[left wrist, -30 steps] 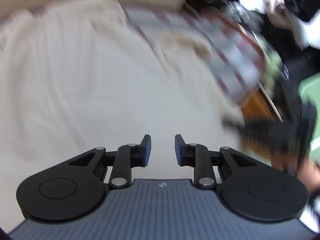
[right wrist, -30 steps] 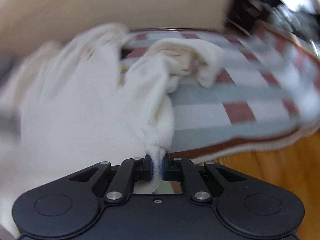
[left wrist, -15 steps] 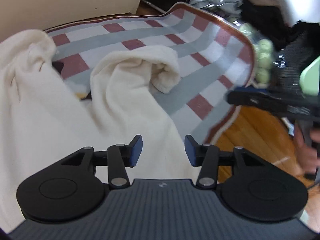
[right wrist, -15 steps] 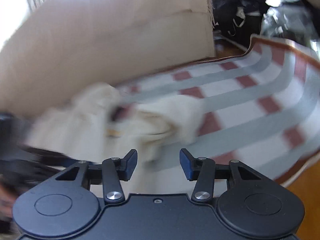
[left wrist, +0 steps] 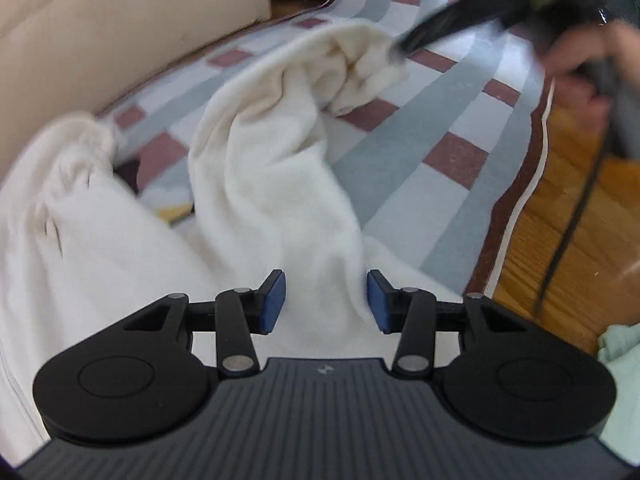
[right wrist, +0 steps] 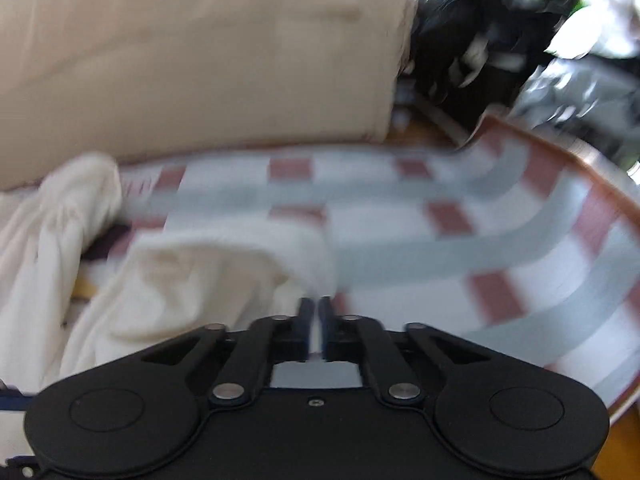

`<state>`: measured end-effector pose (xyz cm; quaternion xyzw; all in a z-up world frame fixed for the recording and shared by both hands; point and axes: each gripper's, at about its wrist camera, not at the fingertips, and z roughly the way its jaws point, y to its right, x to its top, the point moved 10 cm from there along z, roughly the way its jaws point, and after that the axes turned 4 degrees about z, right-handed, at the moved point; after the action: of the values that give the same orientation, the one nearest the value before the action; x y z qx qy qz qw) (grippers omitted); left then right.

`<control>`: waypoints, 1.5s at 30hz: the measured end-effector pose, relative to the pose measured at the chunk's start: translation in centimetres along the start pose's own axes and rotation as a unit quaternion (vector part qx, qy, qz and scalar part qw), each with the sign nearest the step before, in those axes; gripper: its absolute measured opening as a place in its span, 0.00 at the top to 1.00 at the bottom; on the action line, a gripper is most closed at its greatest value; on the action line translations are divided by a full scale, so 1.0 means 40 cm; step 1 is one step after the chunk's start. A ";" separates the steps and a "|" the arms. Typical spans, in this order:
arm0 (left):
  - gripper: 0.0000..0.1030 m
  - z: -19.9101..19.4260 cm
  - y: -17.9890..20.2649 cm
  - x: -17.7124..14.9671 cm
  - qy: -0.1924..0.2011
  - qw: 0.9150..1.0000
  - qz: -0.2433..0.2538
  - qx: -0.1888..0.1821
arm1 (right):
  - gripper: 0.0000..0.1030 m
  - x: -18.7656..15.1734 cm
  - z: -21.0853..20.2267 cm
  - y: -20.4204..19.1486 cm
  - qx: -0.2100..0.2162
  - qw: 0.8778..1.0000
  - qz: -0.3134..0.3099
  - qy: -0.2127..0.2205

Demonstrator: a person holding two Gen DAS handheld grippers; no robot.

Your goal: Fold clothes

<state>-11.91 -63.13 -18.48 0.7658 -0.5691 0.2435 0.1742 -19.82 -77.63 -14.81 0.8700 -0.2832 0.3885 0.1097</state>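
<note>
Cream garment (left wrist: 272,184) lies rumpled on a striped rug (left wrist: 440,128) w/ grey bands and red-brown squares, right up against a beige sofa (left wrist: 120,20). Most of the cloth is heaped toward the left, and one long sleeve-like part runs out across the rug, its end bunched up. Left gripper (left wrist: 326,300) hangs just over the near part of that run, pointing steeply down. Its blue pads (left wrist: 274,302) stand apart, having just eased in a touch, and a fold of the fabric sits between them, but they aren't pressing on it. Right gripper (right wrist: 318,320) is closed, only a sliver of gap showing. It's too blurred to tell if any cloth is pinched in there. From the left cam its dark tip sits at the bunched end of the sleeve, w/ the person's hand (left wrist: 580,80) on the handle at far right, also blurred. Wood floor (left wrist: 560,240) shows past the rug's edge, and a pale green cloth (left wrist: 620,360) is at the right border. Dark clutter (right wrist: 480,40) is piled beyond the sofa's end.
</note>
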 end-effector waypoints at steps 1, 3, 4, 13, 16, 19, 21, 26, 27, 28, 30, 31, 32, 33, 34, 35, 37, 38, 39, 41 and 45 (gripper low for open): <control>0.58 -0.001 -0.007 -0.002 0.001 1.000 -0.018 -0.011 | 1.00 0.030 -0.039 0.024 -0.005 1.000 0.014 0.019; 0.58 0.001 -0.006 0.006 0.006 0.999 -0.039 -0.031 | 1.00 0.088 -0.117 0.072 -0.014 0.997 0.045 0.057; 0.58 0.003 -0.001 0.013 0.009 0.998 -0.044 -0.040 | 1.00 0.101 -0.136 0.085 -0.025 0.997 0.036 0.061; 0.92 0.126 -0.004 0.081 -0.013 0.999 -0.041 -0.004 | 0.37 0.064 0.007 0.054 -0.002 0.999 0.007 -0.048; 0.92 0.094 -0.014 0.085 0.014 1.000 -0.020 -0.006 | 0.36 0.031 0.127 0.009 0.011 0.996 -0.017 -0.092; 0.92 0.077 -0.042 0.076 0.028 0.998 -0.051 -0.019 | 0.44 -0.003 0.205 -0.004 -0.020 0.993 -0.046 -0.103; 0.92 0.071 -0.064 0.068 0.032 0.994 -0.092 -0.042 | 0.77 -0.018 0.232 -0.003 -0.024 0.993 -0.036 -0.112; 0.92 0.021 -0.103 0.068 0.031 0.996 -0.079 0.002 | 0.78 0.020 0.080 0.058 0.006 0.998 0.039 -0.055; 0.92 0.002 -0.105 0.072 0.041 0.996 -0.080 -0.001 | 0.79 0.037 0.029 0.078 0.013 0.998 0.049 -0.042; 0.92 -0.016 -0.108 0.075 0.051 0.995 -0.081 -0.004 | 0.79 0.054 -0.021 0.098 0.021 0.998 0.059 -0.030; 0.92 -0.048 -0.106 0.082 0.070 0.994 -0.081 -0.018 | 0.79 0.087 -0.124 0.139 0.035 0.996 0.080 -0.005; 0.92 -0.061 -0.097 0.086 0.078 0.994 -0.075 -0.031 | 0.78 0.095 -0.155 0.157 0.042 0.996 0.081 -0.016; 0.92 -0.074 -0.088 0.090 0.086 0.993 -0.069 -0.043 | 0.79 0.094 -0.167 0.173 0.049 0.994 0.078 -0.060; 0.92 -0.084 -0.078 0.095 0.092 0.992 -0.064 -0.058 | 0.78 0.091 -0.160 0.206 0.030 0.993 0.080 -0.086; 0.92 -0.087 -0.065 0.100 0.093 0.991 -0.058 -0.077 | 0.78 0.087 -0.152 0.239 0.009 0.990 0.083 -0.111; 0.91 -0.090 -0.052 0.105 0.094 0.990 -0.052 -0.096 | 0.78 0.084 -0.146 0.273 -0.012 0.987 0.085 -0.136; 0.88 -0.074 -0.040 0.111 0.086 0.990 -0.049 -0.103 | 0.79 0.079 -0.136 0.339 -0.053 0.977 0.090 -0.185; 0.83 -0.058 -0.042 0.110 0.079 0.991 -0.051 -0.092 | 0.79 0.084 -0.113 0.376 -0.080 0.976 0.090 -0.181; 0.63 -0.038 -0.053 0.103 0.068 0.994 -0.055 -0.063 | 0.78 0.093 -0.083 0.411 -0.098 0.978 0.089 -0.162; 0.48 -0.005 -0.073 0.086 0.049 0.997 -0.060 -0.013 | 0.50 0.080 -0.034 0.464 -0.132 0.976 0.101 -0.138; 0.48 -0.006 -0.099 0.031 0.052 0.997 -0.044 -0.026 | 0.45 -0.012 -0.005 0.505 -0.143 0.967 0.169 -0.127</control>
<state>-7.86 -62.81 -17.51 0.7714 -0.5313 0.2601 0.2345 -31.87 -93.82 -15.60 0.8268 -0.4906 0.2430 0.1289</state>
